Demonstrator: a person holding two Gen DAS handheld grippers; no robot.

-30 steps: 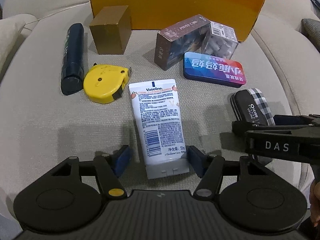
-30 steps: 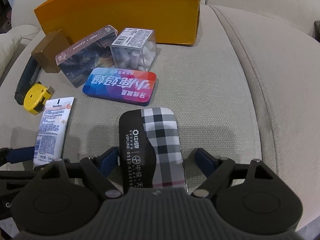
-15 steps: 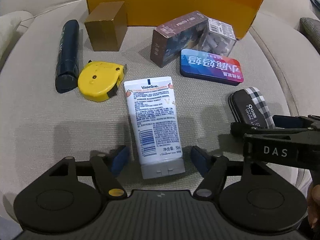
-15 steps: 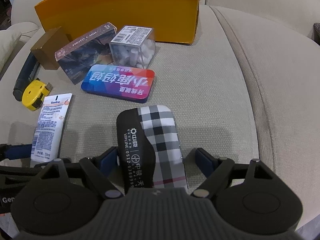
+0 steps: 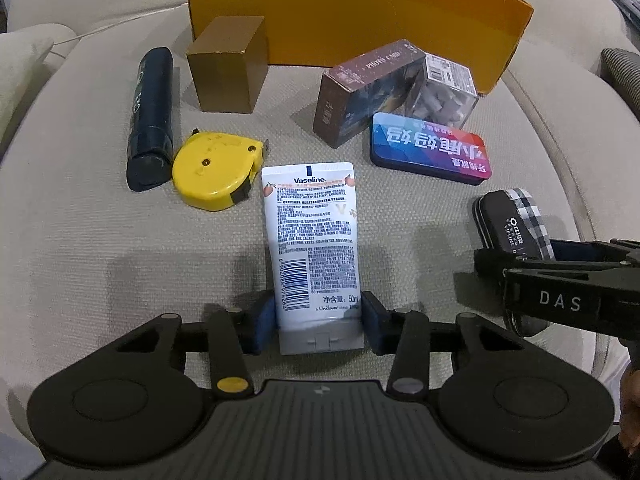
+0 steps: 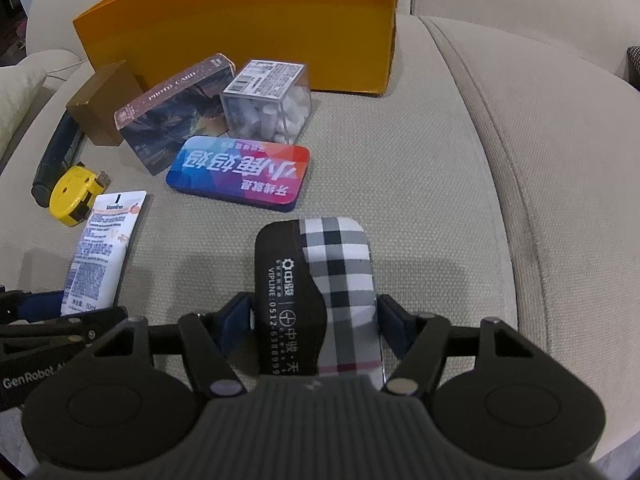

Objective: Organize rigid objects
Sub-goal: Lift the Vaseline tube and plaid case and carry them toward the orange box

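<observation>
The left gripper (image 5: pixel 319 322) clamps the Vaseline tube (image 5: pixel 312 248) by its cap end, in front of the orange box (image 5: pixel 360 8). The right gripper (image 6: pixel 316 322) pinches the plaid case (image 6: pixel 320 292), lying on the sofa cushion (image 6: pixel 420 168) right of the tube.

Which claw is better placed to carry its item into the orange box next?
Right. Both claws are shut on items: the left claw on the Vaseline tube, the right claw on the plaid case. The right has a bare path to the orange box.
</observation>
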